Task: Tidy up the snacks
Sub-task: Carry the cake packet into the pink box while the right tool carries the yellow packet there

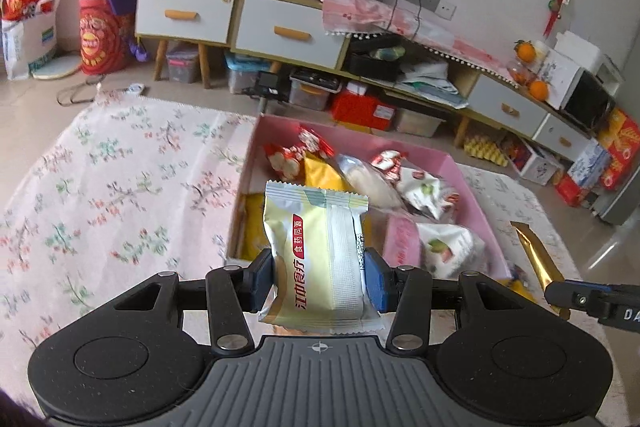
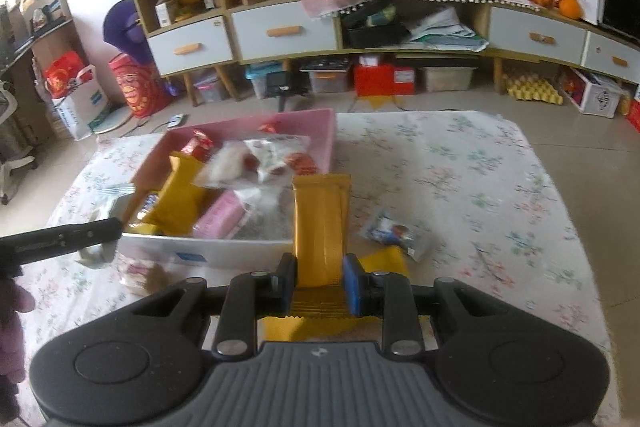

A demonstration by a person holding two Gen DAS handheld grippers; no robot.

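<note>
While your left gripper (image 1: 319, 277) is clamped on the pale yellow-green packet (image 1: 318, 251) and your right gripper (image 2: 319, 283) is pinched tight on the gold bar wrapper (image 2: 320, 227), both snacks hang just at the near edge of the pink box (image 1: 468, 183). Carry each one clear over the rim before you let go, and aim for a gap among the packets already inside. A small blue-and-white packet (image 2: 394, 233) lies on the floral cloth (image 2: 460, 187), just beside the box, not yet gathered.

A: What's under the snacks in the pink box (image 2: 322, 131)?
B: Can't tell, they're piled up and fuzzy.
A: And that small packet (image 2: 394, 233) beside the box?
B: Too blurry to read.
</note>
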